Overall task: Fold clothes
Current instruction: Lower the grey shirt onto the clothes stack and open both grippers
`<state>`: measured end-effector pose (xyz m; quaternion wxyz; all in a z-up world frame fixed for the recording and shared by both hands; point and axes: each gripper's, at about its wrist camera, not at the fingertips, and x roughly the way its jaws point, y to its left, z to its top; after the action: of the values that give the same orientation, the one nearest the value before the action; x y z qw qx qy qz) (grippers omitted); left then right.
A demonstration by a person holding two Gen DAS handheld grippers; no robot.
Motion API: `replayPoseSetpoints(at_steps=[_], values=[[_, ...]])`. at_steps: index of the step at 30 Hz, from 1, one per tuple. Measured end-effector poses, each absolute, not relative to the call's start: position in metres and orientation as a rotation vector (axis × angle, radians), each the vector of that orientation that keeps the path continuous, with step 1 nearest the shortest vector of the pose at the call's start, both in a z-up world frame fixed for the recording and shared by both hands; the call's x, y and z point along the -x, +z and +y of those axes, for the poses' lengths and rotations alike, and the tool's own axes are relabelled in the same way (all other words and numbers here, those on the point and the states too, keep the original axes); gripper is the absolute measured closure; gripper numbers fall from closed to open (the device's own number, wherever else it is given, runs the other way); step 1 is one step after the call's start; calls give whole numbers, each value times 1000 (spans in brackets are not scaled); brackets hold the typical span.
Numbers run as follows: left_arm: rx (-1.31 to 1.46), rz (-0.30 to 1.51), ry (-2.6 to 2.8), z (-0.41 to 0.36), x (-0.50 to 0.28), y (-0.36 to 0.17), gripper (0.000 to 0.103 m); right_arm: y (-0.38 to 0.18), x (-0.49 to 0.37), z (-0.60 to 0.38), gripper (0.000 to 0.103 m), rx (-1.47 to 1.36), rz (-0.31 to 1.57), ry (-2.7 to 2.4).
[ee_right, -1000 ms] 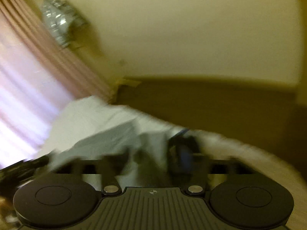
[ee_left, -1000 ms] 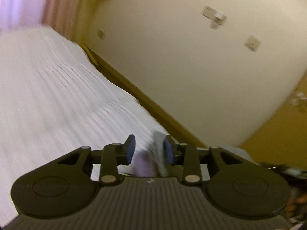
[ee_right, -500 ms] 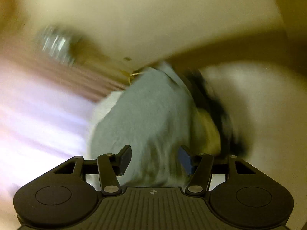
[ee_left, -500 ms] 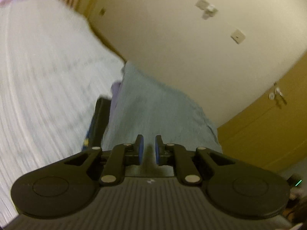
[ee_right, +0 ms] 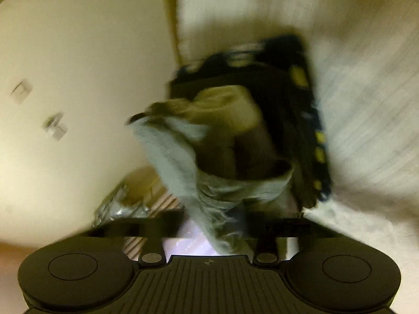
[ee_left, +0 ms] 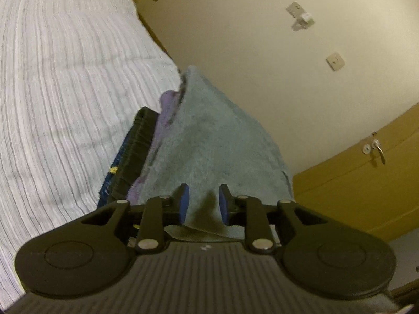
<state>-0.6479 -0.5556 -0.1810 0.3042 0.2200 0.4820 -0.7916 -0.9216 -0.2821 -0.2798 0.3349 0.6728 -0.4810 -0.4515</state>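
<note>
1. Up front, the left claw (ee_left: 201, 204) has its two blue pads (ee_left: 184, 202) spread with a clear gap between them; the jaws are released and grip nothing.
2. Directly ahead of that claw, a grey-green towel-like garment (ee_left: 217, 141) stretches away from the fingertips, its near edge lying between and under the parted pads.
3. Just to the claw's left of the grey-green piece, a lilac garment (ee_left: 163, 120) peeks out from under it, and beside that lies a dark garment (ee_left: 131, 154) with blue and yellow marks along its edge.
4. Further to the left claw's left, the white ribbed bedspread (ee_left: 65, 91) fills the view; the clothes rest on it.
5. Ahead and to the right of the left claw stand a cream wall (ee_left: 248, 39) with two small wall plates (ee_left: 335, 61), and a yellow door (ee_left: 366, 178) with a handle.
6. Turning to the right claw (ee_right: 212, 225), its view is heavily blurred; its fingertips are smeared out and covered by cloth, so whether it is clenched or released cannot be told.
7. The grey-green garment (ee_right: 178, 162) runs crumpled from that claw's mouth forward, and beyond it sits the dark garment (ee_right: 296, 120) with yellow patches, plus an olive-tan fold (ee_right: 225, 104).
8. To the right claw's right lies the white bedspread (ee_right: 366, 130); the cream wall (ee_right: 78, 65) is to its left.
</note>
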Motion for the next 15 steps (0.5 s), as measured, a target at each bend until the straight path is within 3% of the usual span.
replayPoseSetpoints(at_steps=[1, 9, 11, 15], values=[[-577, 1284, -2093, -558, 647, -182, 84, -270, 925, -287, 98, -1705, -1188, -1219], [-560, 1281, -2088, -568, 643, -186, 85, -195, 930, -317, 99, -1165, -636, -1401], [-559, 1295, -2081, -569, 642, -189, 85, -204, 930, -318, 99, -1184, -593, -1423], [-579, 1291, -2085, -566, 637, -190, 85, -254, 941, -306, 98, -1509, -663, -1499]])
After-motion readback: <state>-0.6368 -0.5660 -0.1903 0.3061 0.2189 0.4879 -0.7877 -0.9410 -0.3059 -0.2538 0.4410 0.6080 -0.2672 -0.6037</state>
